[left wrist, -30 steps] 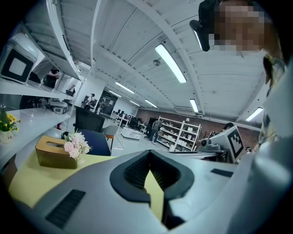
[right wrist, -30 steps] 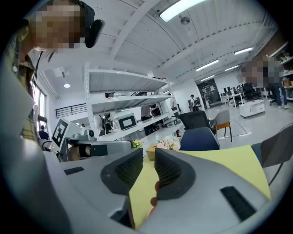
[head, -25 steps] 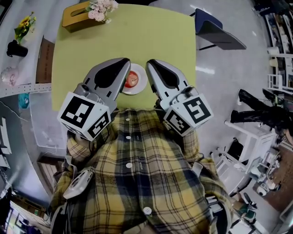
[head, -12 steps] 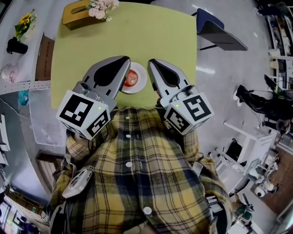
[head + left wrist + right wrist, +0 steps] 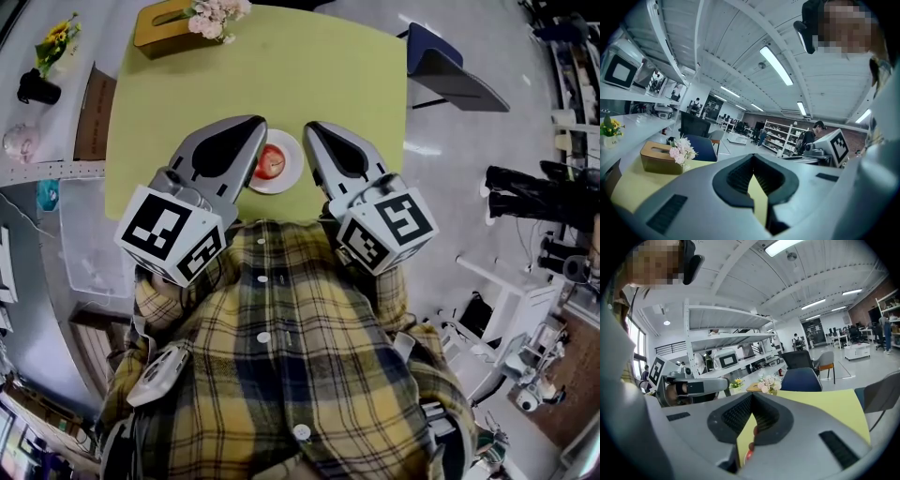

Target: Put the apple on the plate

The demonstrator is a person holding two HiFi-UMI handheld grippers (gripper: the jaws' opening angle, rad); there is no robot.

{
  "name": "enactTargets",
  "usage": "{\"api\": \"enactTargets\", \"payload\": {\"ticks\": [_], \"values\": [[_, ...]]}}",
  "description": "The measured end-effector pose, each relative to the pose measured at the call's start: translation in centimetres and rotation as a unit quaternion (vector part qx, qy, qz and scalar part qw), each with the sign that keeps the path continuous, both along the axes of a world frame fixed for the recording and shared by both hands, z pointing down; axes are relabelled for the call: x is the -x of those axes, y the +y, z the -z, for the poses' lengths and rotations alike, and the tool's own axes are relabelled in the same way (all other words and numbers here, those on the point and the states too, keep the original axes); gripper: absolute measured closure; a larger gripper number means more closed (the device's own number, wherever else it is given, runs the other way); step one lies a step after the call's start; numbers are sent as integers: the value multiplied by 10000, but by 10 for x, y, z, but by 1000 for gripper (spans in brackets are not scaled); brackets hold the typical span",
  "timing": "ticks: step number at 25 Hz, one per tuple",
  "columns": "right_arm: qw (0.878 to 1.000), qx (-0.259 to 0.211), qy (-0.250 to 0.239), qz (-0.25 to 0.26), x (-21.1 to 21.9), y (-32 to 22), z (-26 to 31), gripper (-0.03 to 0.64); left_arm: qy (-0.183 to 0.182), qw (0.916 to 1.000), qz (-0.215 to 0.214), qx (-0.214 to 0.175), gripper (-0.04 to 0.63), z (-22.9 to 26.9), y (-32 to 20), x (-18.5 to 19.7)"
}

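Yellow-green table (image 5: pixel 309 75), apple (image 5: pixel 272 162) apparently on plate (image 5: pixel 293 174), partly hidden between left claw (image 5: pixel 260 123) and right claw (image 5: pixel 310 127), both closed.

Only the background differs: the dark-clothed figure (image 5: pixel 539 195) on the grey floor (image 5: pixel 450 187) at right has shifted position and stance.

No words, numbers or brand names can be read anywhere. The only printed signs are black-and-white square code patterns on the marker cube (image 5: pixel 173 234) of the left gripper (image 5: pixel 255 131) and on that of the right gripper (image 5: pixel 313 131).
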State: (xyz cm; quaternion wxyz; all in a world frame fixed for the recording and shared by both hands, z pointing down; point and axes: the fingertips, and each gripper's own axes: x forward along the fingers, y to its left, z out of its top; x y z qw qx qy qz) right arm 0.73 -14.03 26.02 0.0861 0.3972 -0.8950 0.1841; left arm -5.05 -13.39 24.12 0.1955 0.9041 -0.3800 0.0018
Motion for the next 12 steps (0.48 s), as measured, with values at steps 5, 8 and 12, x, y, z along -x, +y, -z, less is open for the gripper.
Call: {"api": "enactTargets", "payload": {"ticks": [5,8,12], "values": [[10000,40,-16,49,2,2,-2,620,2,10000,21,-5,588,1,0,2],[10000,58,-26,66,4,1,-4,620,3,10000,6,4,588,0,0,3],[10000,82,20,46,5,1,-4,620,3,10000,-14,-4,588,0,0,3]]}}
